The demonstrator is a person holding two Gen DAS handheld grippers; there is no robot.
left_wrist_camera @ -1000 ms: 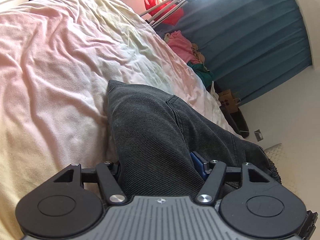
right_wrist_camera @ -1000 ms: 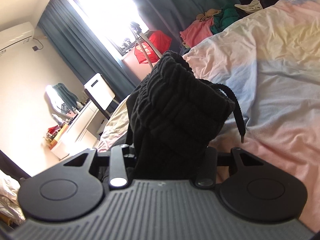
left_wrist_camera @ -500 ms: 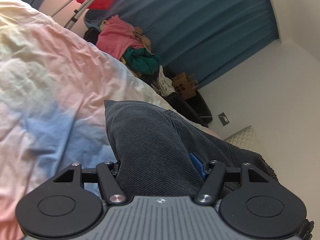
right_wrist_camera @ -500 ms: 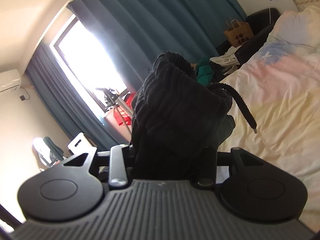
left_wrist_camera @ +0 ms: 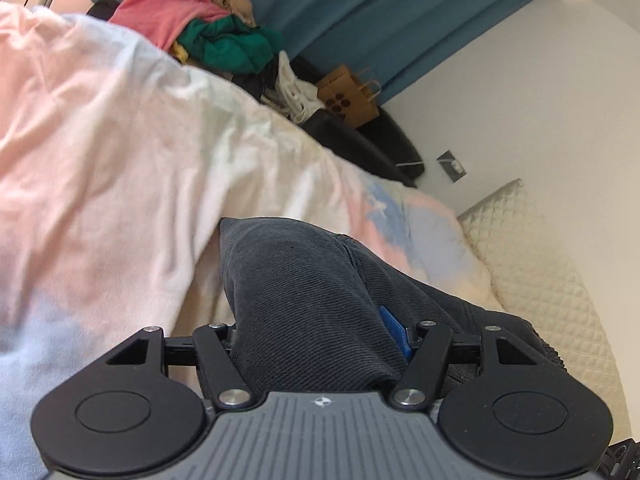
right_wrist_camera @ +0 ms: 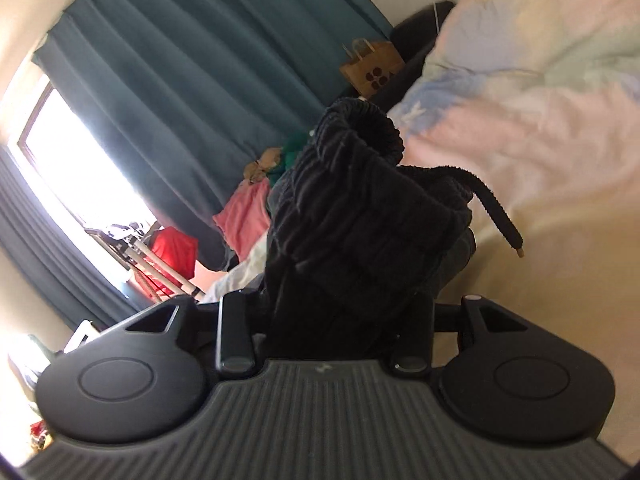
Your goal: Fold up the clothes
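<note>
Left gripper (left_wrist_camera: 320,344) clamped on a fold of dark grey twill trousers (left_wrist_camera: 304,300), jaws closed around the bunched cloth, a blue finger pad (left_wrist_camera: 394,330) just showing at the right edge of the fabric. Trouser leg held up above the bed, its free corner poking forward over the rumpled pastel pink, white and blue duvet (left_wrist_camera: 120,160) and the rest trailing off to the right toward a cream quilted headboard (left_wrist_camera: 540,280). Right gripper (right_wrist_camera: 336,312) likewise shut on the same garment at its black ribbed elastic waistband (right_wrist_camera: 360,208), fabric heaped between the jaws and standing tall in front of the lens, a black drawstring cord (right_wrist_camera: 500,220) dangling off to the right with its pale tip free in the air. Beyond the bed edge: a heap of pink and green clothes (left_wrist_camera: 208,28), a brown paper carrier bag with dark dots (left_wrist_camera: 352,98) resting beside a black seat (edges blurred, shape hard to judge), and teal pleated curtains (right_wrist_camera: 180,80) next to a bright window (right_wrist_camera: 72,172). Red cloth on a metal stand (right_wrist_camera: 172,252) low by the window.
</note>
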